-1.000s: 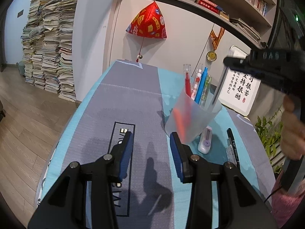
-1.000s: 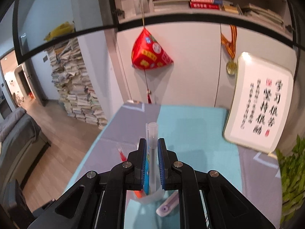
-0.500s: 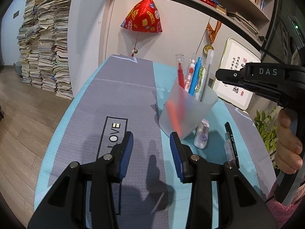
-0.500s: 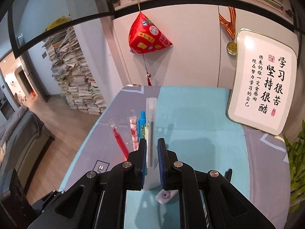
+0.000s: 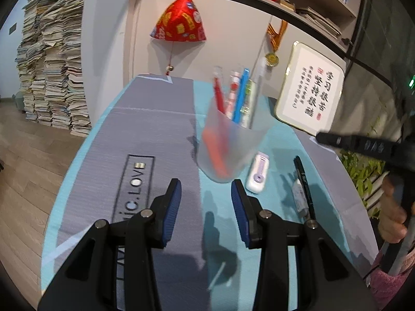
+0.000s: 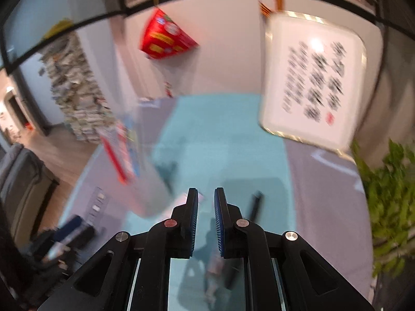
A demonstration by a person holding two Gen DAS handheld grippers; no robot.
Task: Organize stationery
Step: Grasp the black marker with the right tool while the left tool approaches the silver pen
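Note:
A frosted cup [image 5: 228, 142] stands on the teal strip of the mat and holds several pens, among them a red pen [image 5: 219, 96], a blue pen [image 5: 241, 93] and a clear pen [image 5: 255, 90]. A white and purple correction tape [image 5: 258, 173] lies just right of the cup, and a black marker [image 5: 303, 189] lies further right. My left gripper [image 5: 206, 197] is open and empty, just short of the cup. My right gripper [image 6: 206, 194] is empty, its jaws nearly together, with the black marker [image 6: 255, 204] beyond it. In this blurred view the cup [image 6: 153, 184] is to its left.
A framed calligraphy board [image 5: 310, 96] leans at the back right, with a green plant [image 5: 363, 171] at the table's right edge. A red ornament [image 5: 179, 23] hangs on the wall. Tall paper stacks [image 5: 52, 64] stand on the floor beyond the left edge.
The right gripper had the clear pen between its fingers over the cup. Now the pen stands in the cup and the gripper has drawn back to the right and lower, empty.

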